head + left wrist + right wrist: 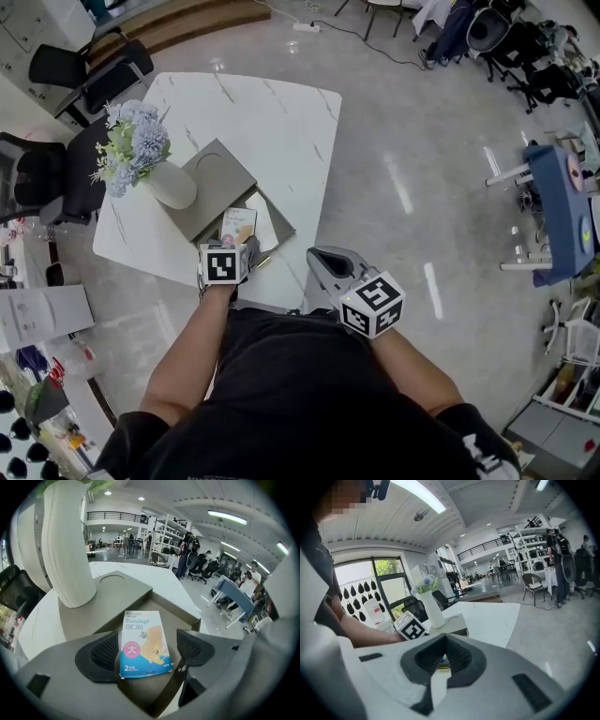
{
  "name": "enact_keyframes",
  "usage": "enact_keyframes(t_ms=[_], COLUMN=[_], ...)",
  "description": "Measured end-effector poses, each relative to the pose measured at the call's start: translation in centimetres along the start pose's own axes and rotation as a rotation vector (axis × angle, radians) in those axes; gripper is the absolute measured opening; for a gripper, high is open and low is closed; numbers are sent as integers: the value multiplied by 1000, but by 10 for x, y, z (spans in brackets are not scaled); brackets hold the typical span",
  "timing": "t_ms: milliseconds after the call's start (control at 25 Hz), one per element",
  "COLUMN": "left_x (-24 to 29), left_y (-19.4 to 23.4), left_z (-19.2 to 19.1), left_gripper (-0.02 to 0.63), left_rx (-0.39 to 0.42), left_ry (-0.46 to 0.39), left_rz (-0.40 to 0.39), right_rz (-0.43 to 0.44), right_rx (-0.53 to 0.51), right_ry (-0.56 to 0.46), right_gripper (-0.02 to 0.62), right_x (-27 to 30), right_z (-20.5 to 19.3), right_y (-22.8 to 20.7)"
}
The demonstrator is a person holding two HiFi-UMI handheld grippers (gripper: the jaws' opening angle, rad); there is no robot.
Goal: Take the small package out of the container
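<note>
The small package (238, 225) (143, 641), a blue and white bandage box, lies flat in the open grey container (279, 228) (190, 617) on the white marble table (272, 112). My left gripper (242, 247) (147, 649) points down over it, open. Its two black pads (104, 653) stand either side of the package's near end, clear of it. My right gripper (325, 262) (446, 637) hovers beyond the table's near right corner, shut and empty.
A white vase (171, 186) (65, 550) of pale blue flowers (131, 145) stands on a grey lid-like slab (217, 169) just left of the container. Black chairs (47, 178) line the table's left side. Grey floor lies to the right.
</note>
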State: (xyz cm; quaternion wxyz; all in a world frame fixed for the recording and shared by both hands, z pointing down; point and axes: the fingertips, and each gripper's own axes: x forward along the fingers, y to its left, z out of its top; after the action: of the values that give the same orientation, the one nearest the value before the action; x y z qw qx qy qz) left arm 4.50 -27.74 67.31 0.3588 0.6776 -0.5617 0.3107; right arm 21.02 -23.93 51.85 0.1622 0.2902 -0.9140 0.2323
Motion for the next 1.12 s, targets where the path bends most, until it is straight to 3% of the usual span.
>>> enact_keyframes(t_ms=[240, 560, 920, 1120], left_x=[22, 44, 50, 46], left_y=[9, 7, 7, 2], left_z=[-5, -19, -24, -20], left_gripper=[393, 423, 425, 425], left_rx=[20, 14, 41, 40], left_ry=[48, 115, 172, 184], left_rz=[49, 31, 63, 13], right_rz=[-18, -34, -55, -78], right_rx=[17, 24, 20, 33], right_ry=[9, 21, 17, -1], right_gripper=[-2, -2, -2, -2], right_x=[-2, -1, -3, -5], right_z=[-4, -7, -2, 0], right_y=[-12, -20, -18, -14])
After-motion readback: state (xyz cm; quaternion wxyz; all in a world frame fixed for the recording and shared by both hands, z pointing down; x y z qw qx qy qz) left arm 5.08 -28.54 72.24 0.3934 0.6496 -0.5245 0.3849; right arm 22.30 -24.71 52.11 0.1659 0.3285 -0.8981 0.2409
